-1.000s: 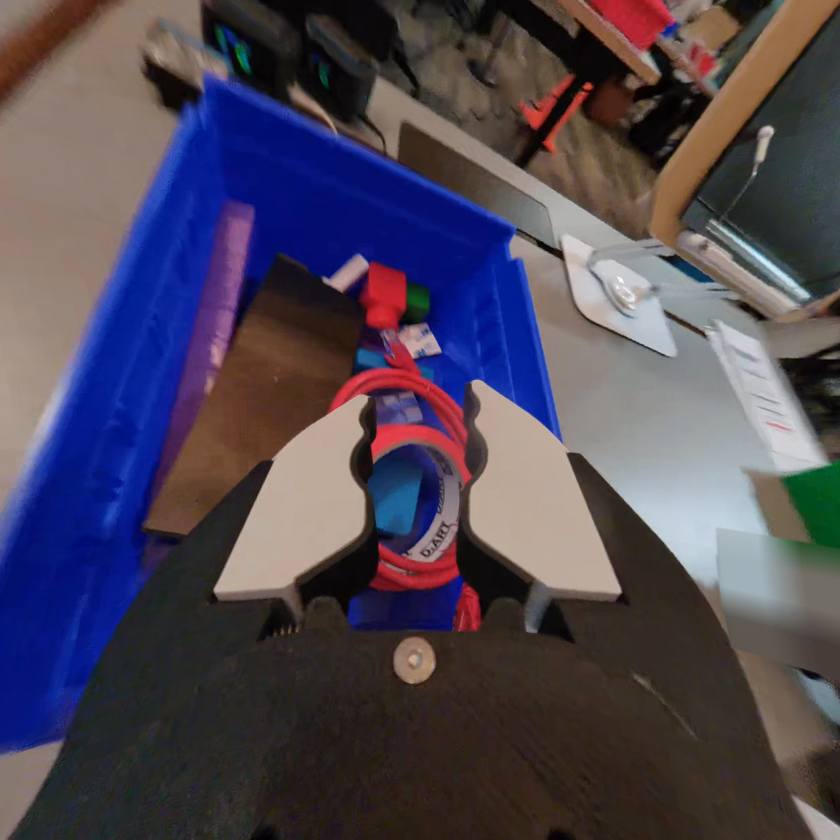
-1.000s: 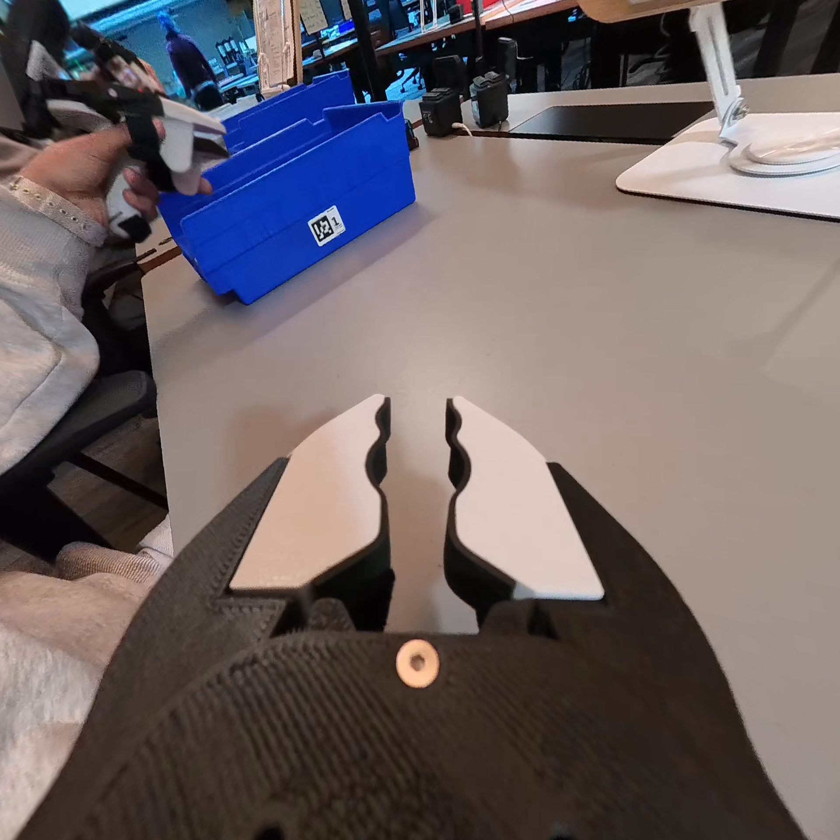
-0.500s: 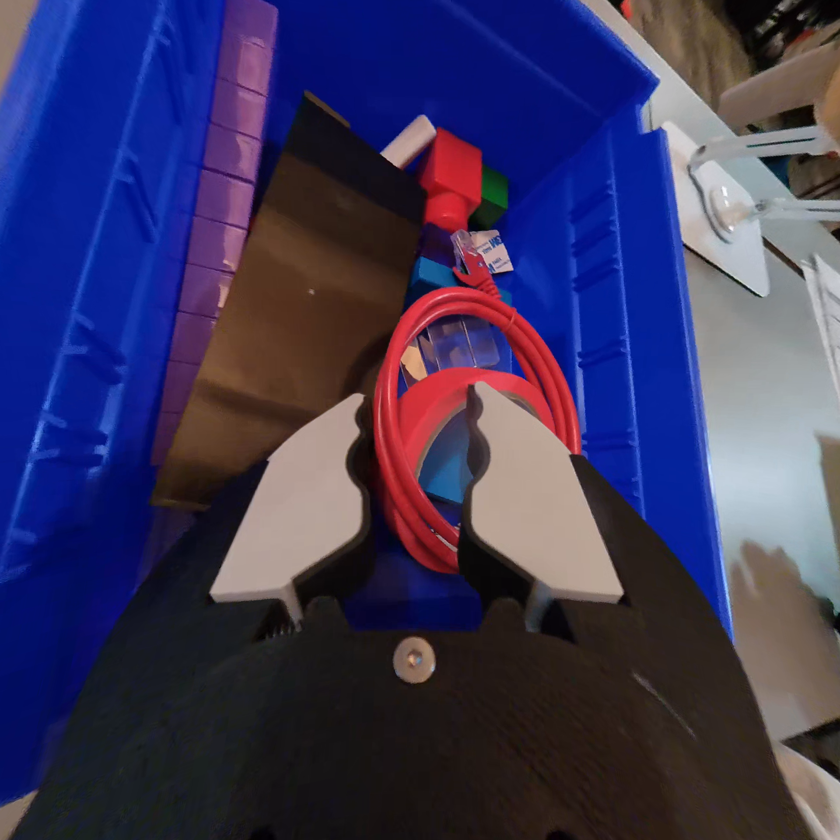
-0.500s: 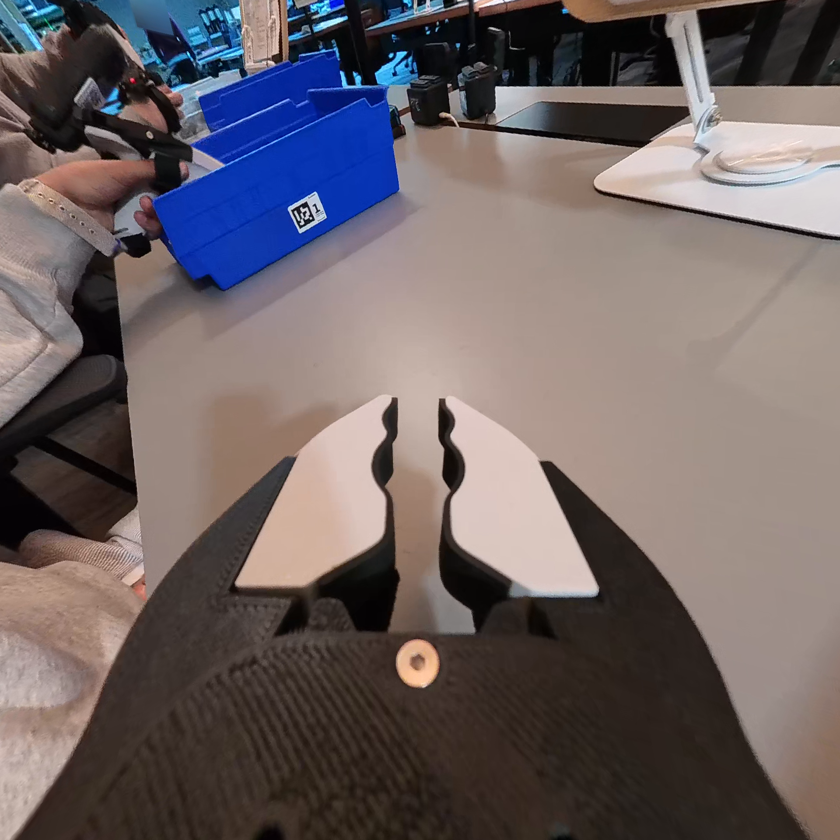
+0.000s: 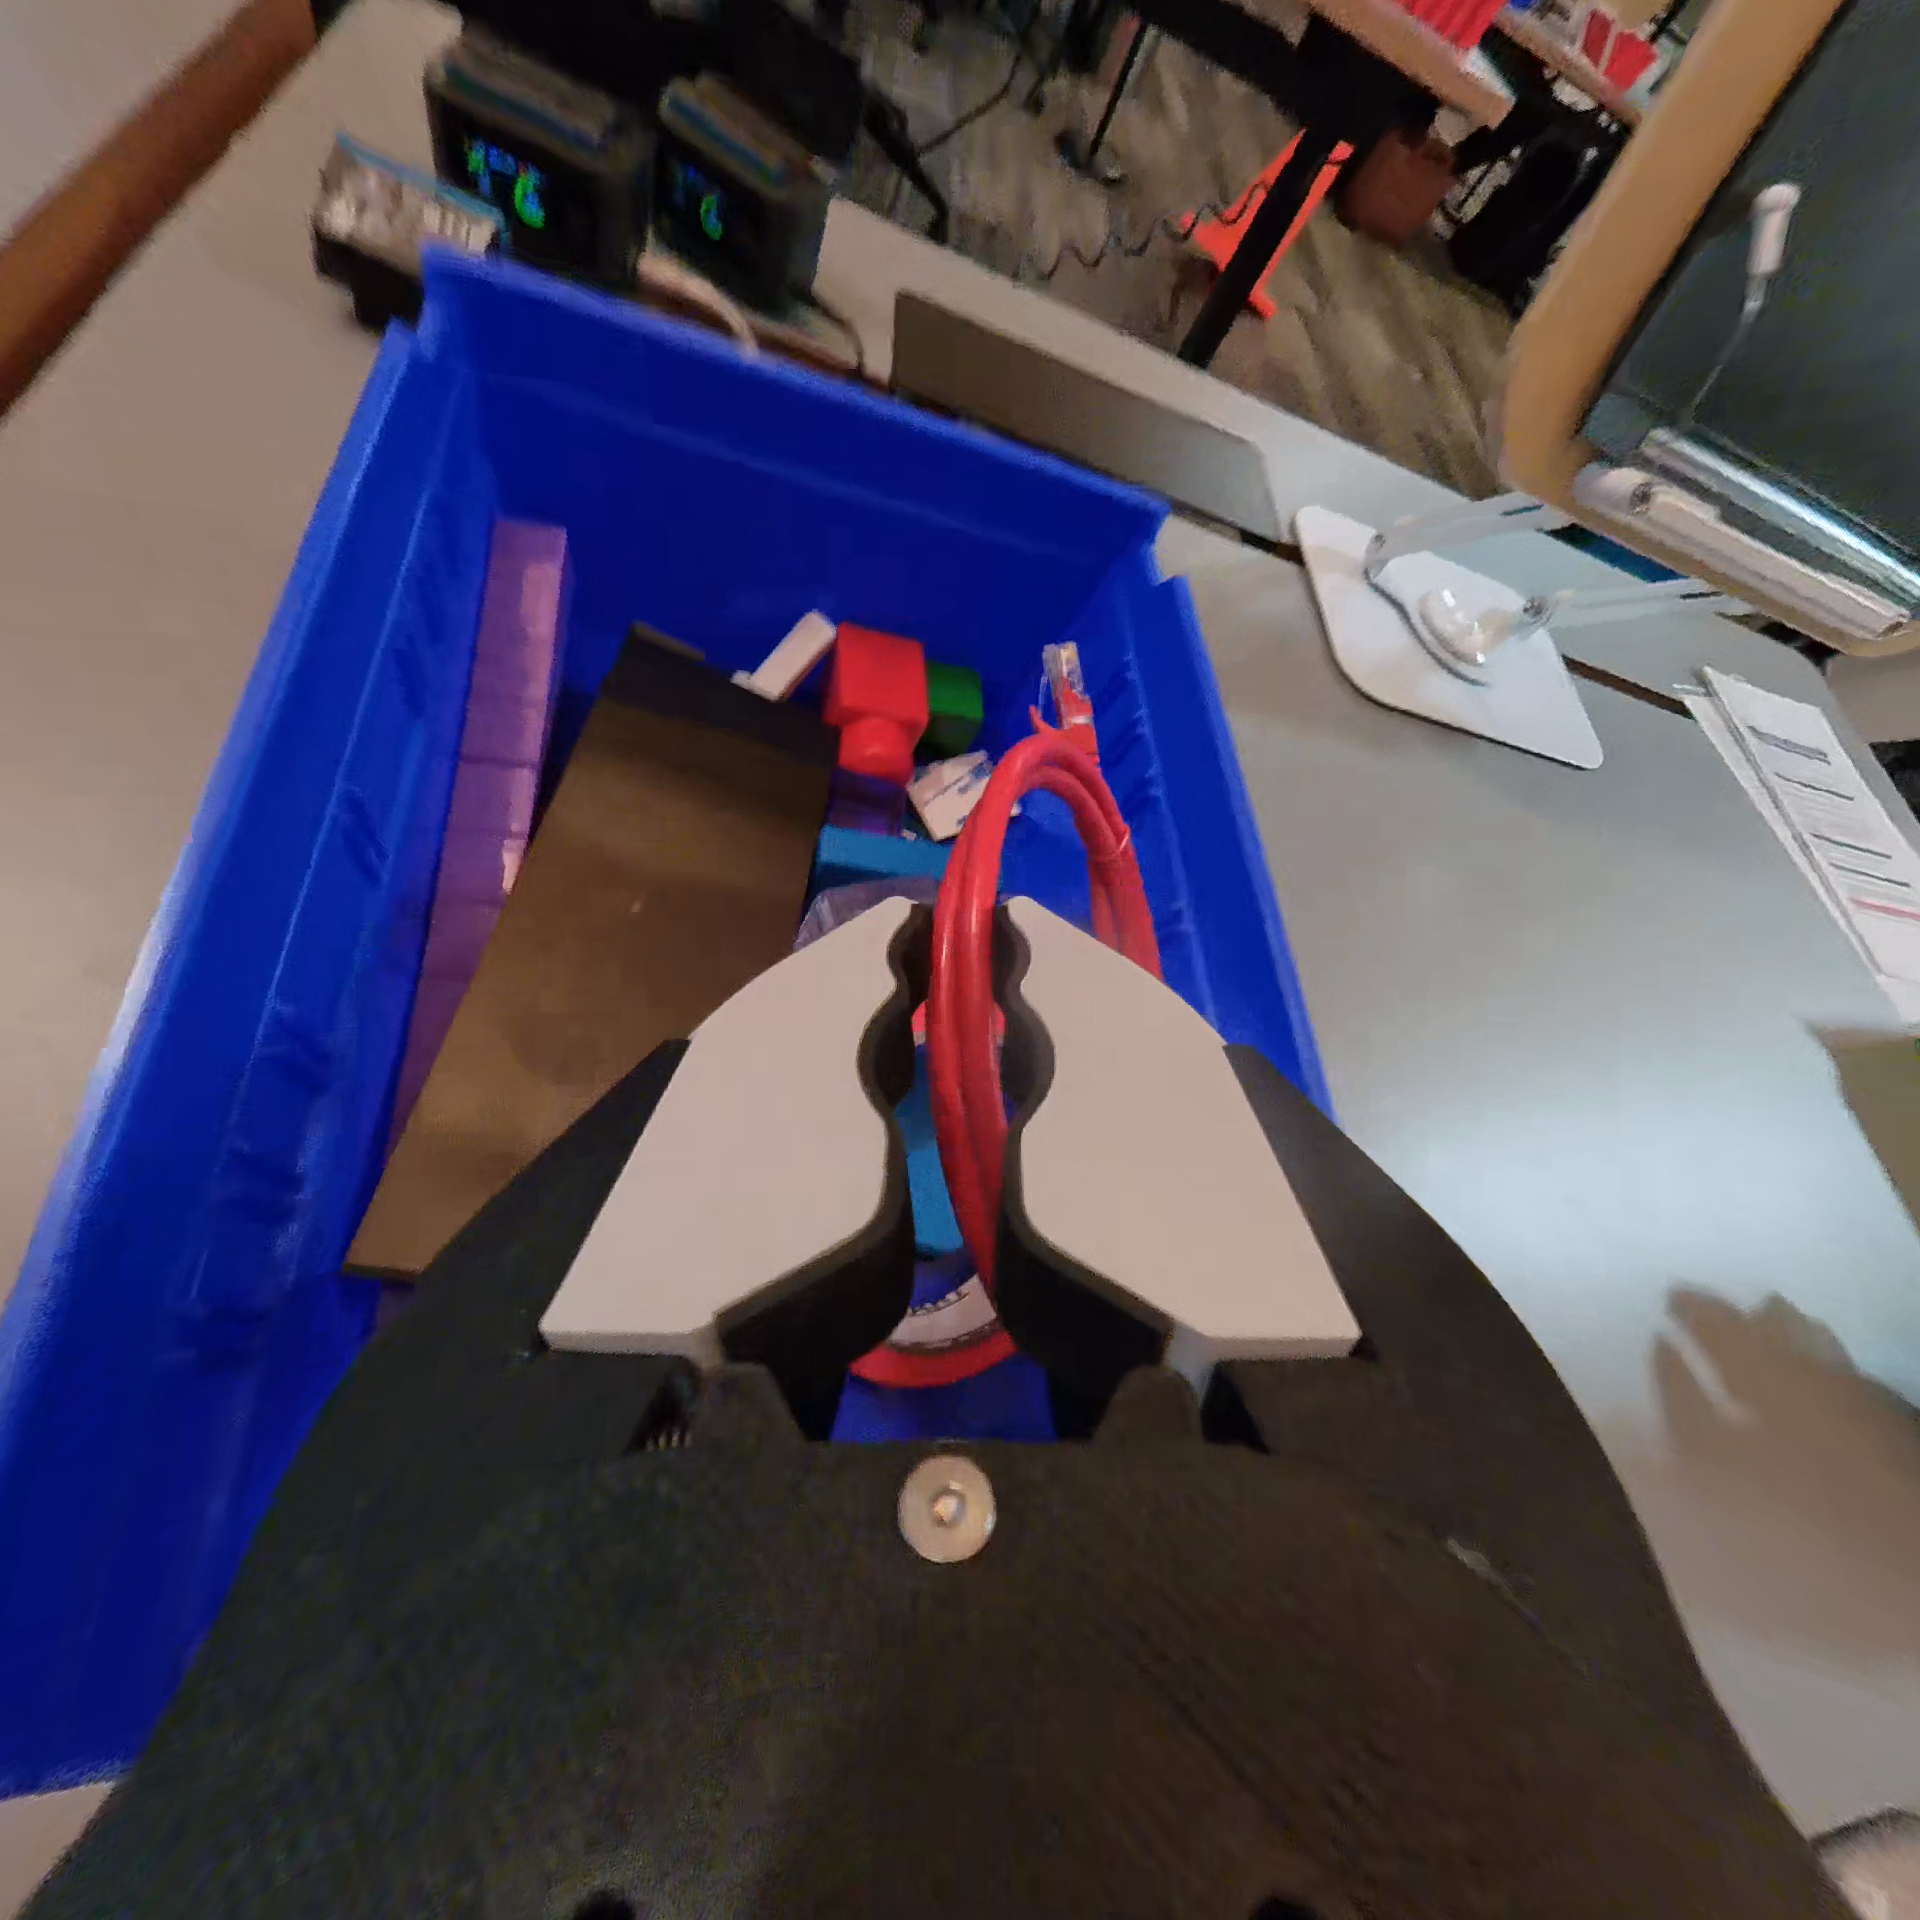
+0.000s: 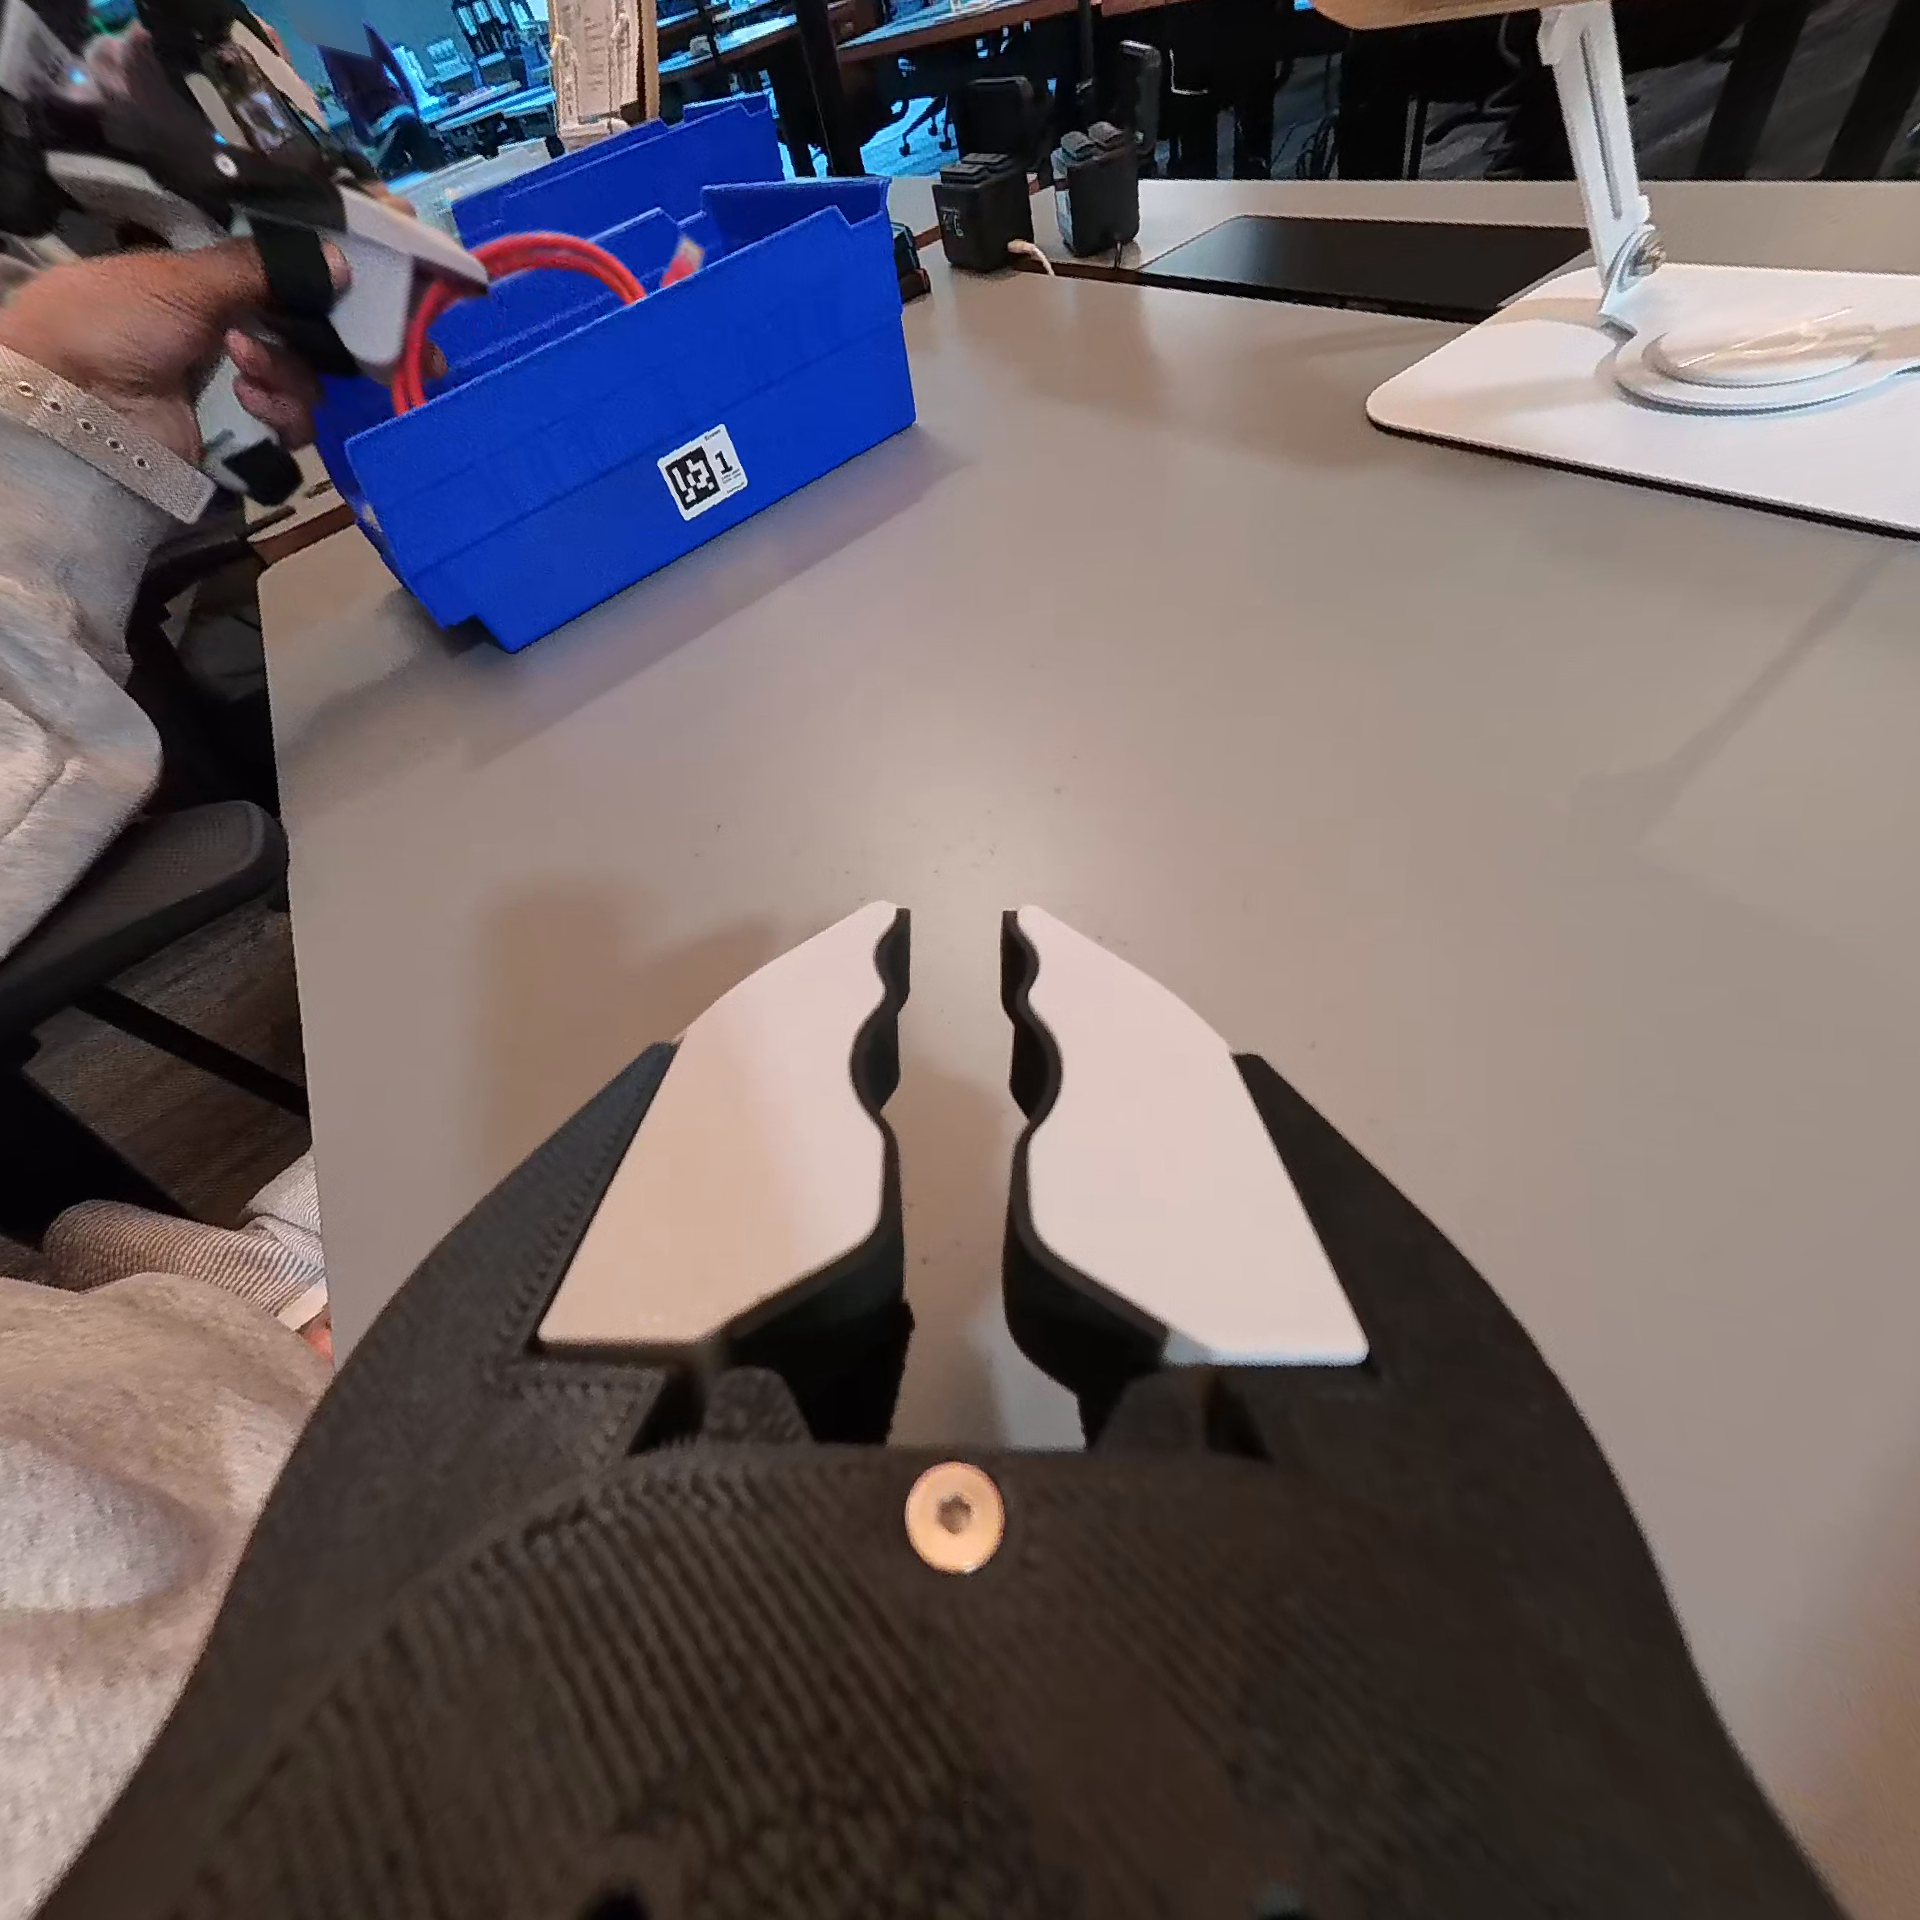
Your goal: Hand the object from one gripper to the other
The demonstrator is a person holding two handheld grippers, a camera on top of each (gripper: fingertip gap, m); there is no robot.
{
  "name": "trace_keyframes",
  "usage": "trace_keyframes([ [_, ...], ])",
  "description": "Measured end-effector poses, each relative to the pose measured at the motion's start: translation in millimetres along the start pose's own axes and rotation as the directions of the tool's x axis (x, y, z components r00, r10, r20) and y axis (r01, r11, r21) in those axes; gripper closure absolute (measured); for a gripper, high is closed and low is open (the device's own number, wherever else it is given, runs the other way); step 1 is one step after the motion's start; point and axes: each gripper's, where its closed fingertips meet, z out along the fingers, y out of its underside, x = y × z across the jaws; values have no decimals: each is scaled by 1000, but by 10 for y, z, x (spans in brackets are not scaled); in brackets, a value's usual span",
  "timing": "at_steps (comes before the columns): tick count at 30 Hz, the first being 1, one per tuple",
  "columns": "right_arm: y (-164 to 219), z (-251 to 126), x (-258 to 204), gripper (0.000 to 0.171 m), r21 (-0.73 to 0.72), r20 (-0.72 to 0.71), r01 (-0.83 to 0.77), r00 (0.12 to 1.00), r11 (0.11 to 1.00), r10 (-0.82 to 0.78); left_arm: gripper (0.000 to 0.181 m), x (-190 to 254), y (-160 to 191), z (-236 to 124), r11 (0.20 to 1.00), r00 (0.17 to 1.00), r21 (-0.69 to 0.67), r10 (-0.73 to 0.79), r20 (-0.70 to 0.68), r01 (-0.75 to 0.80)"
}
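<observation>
A coiled red cable (image 5: pixel 1107 831) hangs upright between the jaws of my left gripper (image 5: pixel 956 914), which is shut on it above the open blue bin (image 5: pixel 727 436). The cable's clear plug (image 5: pixel 1065 691) points up at the far end. In the right wrist view the left gripper (image 6: pixel 416 260) holds the cable (image 6: pixel 561 255) over the bin (image 6: pixel 623 436) at the far left. My right gripper (image 6: pixel 956 920) is low over the grey table (image 6: pixel 1351 779), jaws a little apart with nothing between them.
The bin holds a black board (image 5: pixel 644 935), a purple block (image 5: pixel 499 779), a red block (image 5: pixel 878 696), a green block (image 5: pixel 954 707) and a red tape roll (image 5: pixel 935 1351). A white monitor stand base (image 6: pixel 1662 416) is at the right. Black chargers (image 5: pixel 540 177) stand behind the bin.
My left gripper has shut on the red cable and lifted it up from the bin, turning the coil on edge. The right gripper has barely moved.
</observation>
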Motion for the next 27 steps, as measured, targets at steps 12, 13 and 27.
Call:
trace_keyframes([
  [12,12,14,-18,156,-9,0,18,1000,1000,-18,172,993,-871,-801,894,970,404,238,-55,-196],
  [13,14,16,-22,156,-10,1,21,1000,1000,-21,172,1137,-892,-830,882,961,429,258,-96,-193],
  [27,-376,-188,-494,141,243,288,-49,957,969,-24,172,3362,418,132,948,706,314,257,-660,-51],
])
